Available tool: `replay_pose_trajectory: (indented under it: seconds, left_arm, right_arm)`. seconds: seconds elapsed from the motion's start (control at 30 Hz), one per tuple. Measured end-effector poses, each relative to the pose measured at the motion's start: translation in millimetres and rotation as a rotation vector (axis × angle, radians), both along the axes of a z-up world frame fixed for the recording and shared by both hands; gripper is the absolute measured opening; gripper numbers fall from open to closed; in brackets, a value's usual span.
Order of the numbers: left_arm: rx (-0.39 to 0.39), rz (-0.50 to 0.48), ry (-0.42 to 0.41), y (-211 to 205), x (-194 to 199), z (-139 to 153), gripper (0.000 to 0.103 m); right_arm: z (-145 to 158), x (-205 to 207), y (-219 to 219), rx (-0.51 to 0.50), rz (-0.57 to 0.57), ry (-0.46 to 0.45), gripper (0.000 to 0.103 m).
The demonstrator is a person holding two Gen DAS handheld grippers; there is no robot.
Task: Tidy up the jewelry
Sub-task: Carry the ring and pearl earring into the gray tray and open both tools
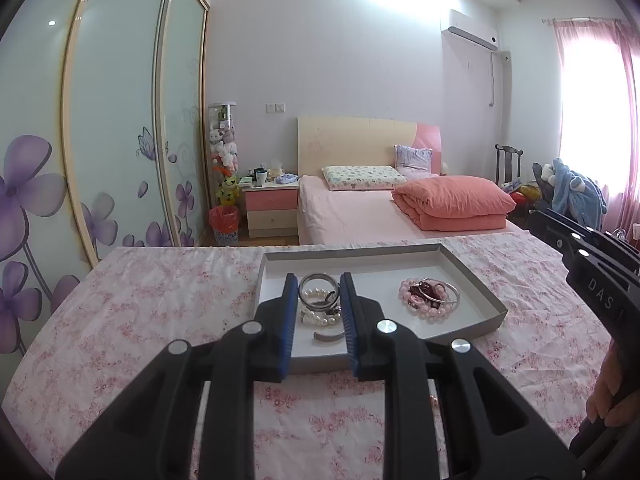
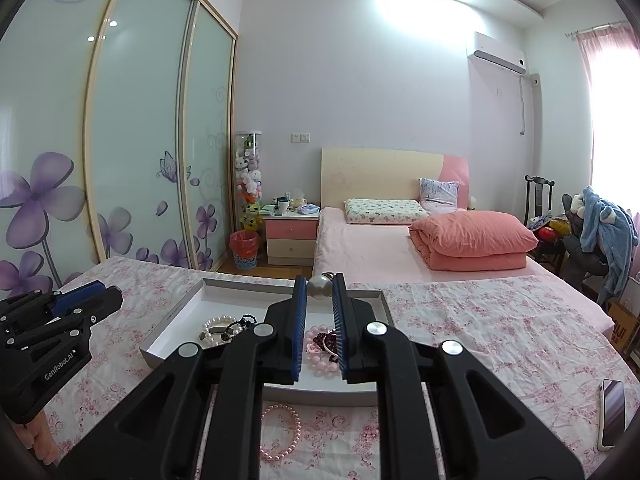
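The right tongs (image 2: 319,292) pinch a small round pearl piece (image 2: 319,286), hard, light and slippery, above the tray (image 2: 172,324) ahead, while the left tongs (image 1: 319,292) hover narrowly parted, empty, above the pearl bracelets (image 1: 318,304).

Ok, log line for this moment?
left gripper: empty, by tray | right gripper: holding pearl piece | pink bracelet: on cloth, outside tray
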State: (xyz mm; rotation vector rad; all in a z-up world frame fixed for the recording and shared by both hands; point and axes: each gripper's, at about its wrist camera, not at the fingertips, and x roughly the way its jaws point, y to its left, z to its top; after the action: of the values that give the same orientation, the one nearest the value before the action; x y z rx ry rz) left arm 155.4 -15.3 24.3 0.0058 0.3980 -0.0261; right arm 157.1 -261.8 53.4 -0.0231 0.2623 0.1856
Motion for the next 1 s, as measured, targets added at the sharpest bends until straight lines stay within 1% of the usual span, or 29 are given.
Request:
replay_pose_trajectory:
  seconds: [0.2, 0.4, 0.47, 0.6, 0.67, 0.77, 0.87, 1.0]
  left_arm:
    - [-0.004, -0.001, -0.005, 0.3, 1.6, 0.7, 0.022]
    - [-0.007, -0.010, -0.018, -1.8, 12.1, 3.7, 0.022]
    - [-0.018, -0.022, -0.013, -1.7, 20.4, 4.8, 0.022]
    - [-0.074, -0.033, 0.036, 5.3, 47.0, 2.3, 0.022]
    - [-0.088, -0.026, 0.054, 8.4, 60.4, -0.1, 0.022]
    - [-0.088, -0.014, 0.054, 9.8, 75.1, -2.6, 0.022]
    - [-0.073, 0.003, 0.036, 7.7, 90.1, -3.7, 0.022]
    - [-0.072, -0.005, 0.034, 4.6, 107.2, -10.8, 0.022]
  right_arm:
    - [0.7, 1.5, 0.6, 0.000, -0.002, -0.005, 0.014]
    - [2.7, 10.7, 1.8, 0.004, -0.005, -0.015, 0.014]
    - [2.8, 18.1, 3.3, 0.010, 0.001, -0.017, 0.014]
    - [0.2, 38.6, 4.1, 0.048, 0.031, 0.003, 0.014]
    - [-1.9, 47.9, 4.7, 0.060, 0.034, 0.014, 0.014]
    - [-7.0, 67.1, 9.0, 0.062, 0.008, 0.017, 0.014]
    - [-13.1, 82.3, 12.8, 0.052, -0.020, 0.011, 0.014]
    - [-22.8, 102.0, 17.1, 0.058, -0.018, 0.053, 0.014]
